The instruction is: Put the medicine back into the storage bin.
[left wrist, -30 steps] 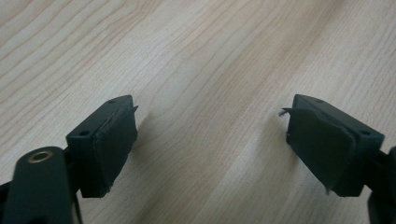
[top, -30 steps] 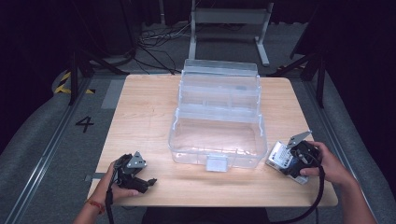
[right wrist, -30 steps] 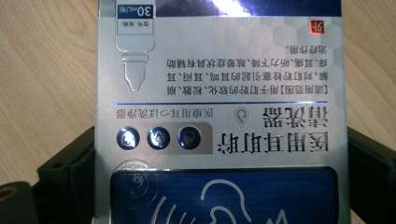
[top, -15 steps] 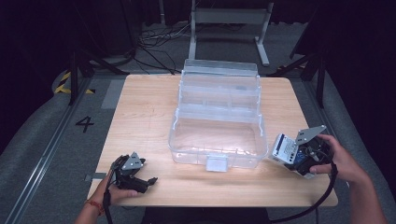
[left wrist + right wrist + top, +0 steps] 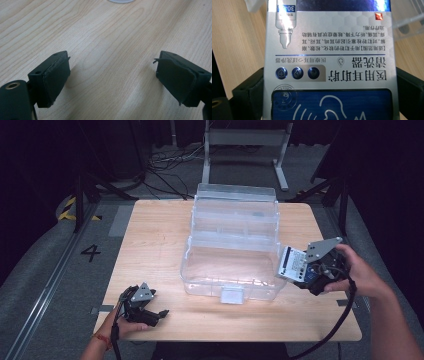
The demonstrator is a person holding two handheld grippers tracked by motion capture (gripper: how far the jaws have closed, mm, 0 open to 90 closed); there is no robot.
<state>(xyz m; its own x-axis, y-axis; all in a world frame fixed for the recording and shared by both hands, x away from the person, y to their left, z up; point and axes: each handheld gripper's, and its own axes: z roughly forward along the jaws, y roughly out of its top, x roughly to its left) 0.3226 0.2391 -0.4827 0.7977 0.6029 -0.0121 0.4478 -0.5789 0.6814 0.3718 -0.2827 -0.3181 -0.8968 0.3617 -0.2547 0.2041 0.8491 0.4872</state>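
Right gripper, black with a grey three-cornered plate on top, is held in the person's right hand above the right side of the light wooden table, lifted off the surface, just beside the right front corner of the clear plastic storage box. Its jaws pinch a flat silver-and-blue cardboard medicine box with white printed face; in the high view the box tilts, its face turned toward the clear container and close to or touching its right wall, cannot tell which. In the right gripper view the silver-and-blue box sits between the two black jaws, one at each lower side, pressed against its edges; print reads upside down, with a dropper-bottle drawing, three round blue icons and a dark blue panel at the bottom. Wood grain shows at left, a bit of clear plastic at upper right. The clear storage box stands mid-table with its lid open toward the far edge, a small white latch at the front centre; inside looks bare but glare makes that hard to confirm. Left gripper, also black with a grey plate, rests low on the table near the front left corner in the person's left hand, well apart from the clear box. In the left gripper view its jaws stand spread wide, nothing between them, bare wood underneath. Black cables trail from both grippers toward the near edge.
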